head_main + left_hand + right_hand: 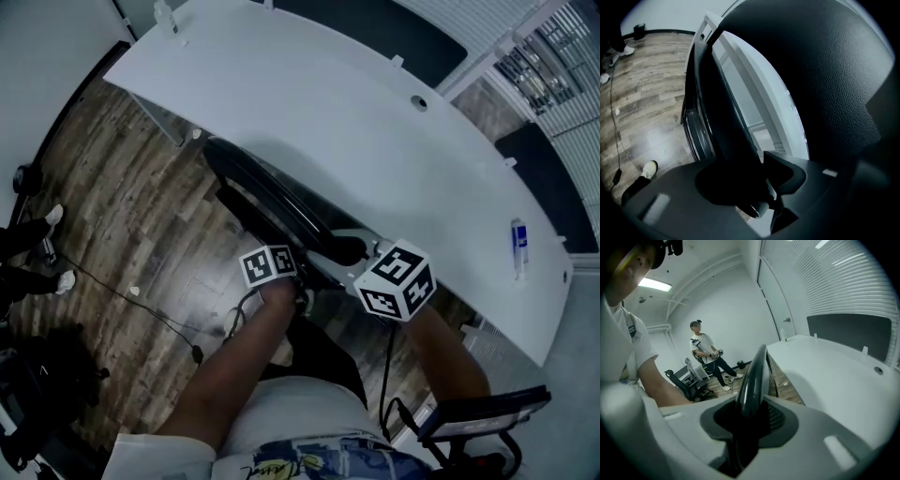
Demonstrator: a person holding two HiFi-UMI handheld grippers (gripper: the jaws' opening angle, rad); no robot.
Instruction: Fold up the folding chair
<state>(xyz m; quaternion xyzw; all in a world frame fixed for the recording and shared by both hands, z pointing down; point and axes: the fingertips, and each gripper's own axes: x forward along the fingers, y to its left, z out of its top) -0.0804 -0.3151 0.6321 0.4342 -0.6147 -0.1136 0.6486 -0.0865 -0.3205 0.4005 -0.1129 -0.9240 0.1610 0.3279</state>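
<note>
With your left gripper (754,192) and right gripper (745,427) both clamped on the black tube-framed folding chair (272,202), which stands nearly flat beside the long white table (375,131), the fold seems almost finished; next, press its halves together evenly.

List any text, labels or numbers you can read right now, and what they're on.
No readable words in any view.
Blue-and-white item on the white table: print too small to read.
Shirt graphic: lettering blurred.
Marker cubes: square patterns only, no words.
</note>
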